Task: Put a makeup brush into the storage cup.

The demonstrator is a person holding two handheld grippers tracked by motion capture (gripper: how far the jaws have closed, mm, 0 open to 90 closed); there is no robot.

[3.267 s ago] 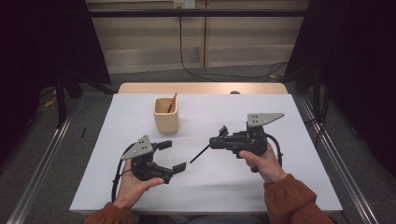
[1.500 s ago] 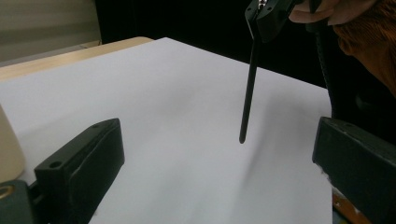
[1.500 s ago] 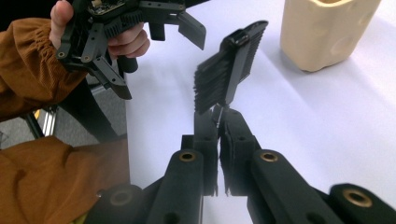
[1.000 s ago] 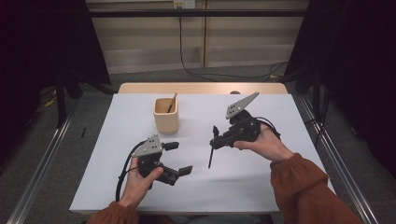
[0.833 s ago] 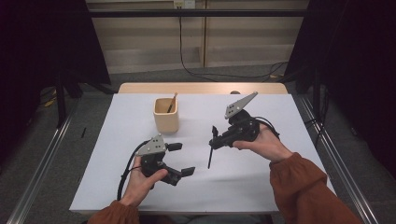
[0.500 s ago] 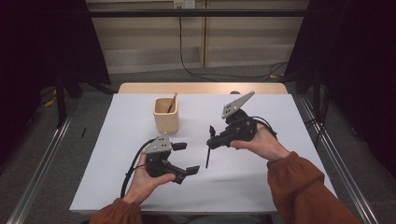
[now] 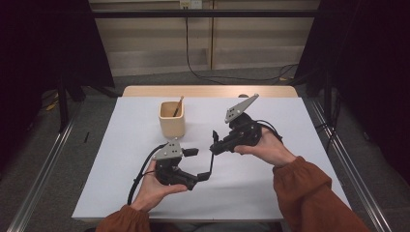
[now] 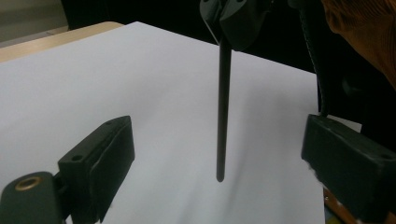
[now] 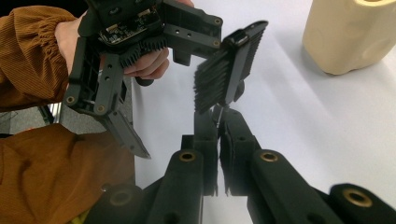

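Your right gripper (image 7: 215, 144) pinches a thin black stick (image 8: 223, 107) by its top end; it hangs upright between the spread jaws of your left gripper (image 7: 196, 164), above the white table (image 7: 290, 125). Looks light, stiff, smooth; take it mid-shaft, squarely.

Grey floor (image 7: 96, 116), pale wall panels (image 7: 154, 43), dark curtains (image 7: 43, 48) beside.

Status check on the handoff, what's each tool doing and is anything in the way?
Right tool shut on black stick, hanging upright. Left tool open, jaws either side of the stick, not touching. Beige cup stands apart; nothing in between.
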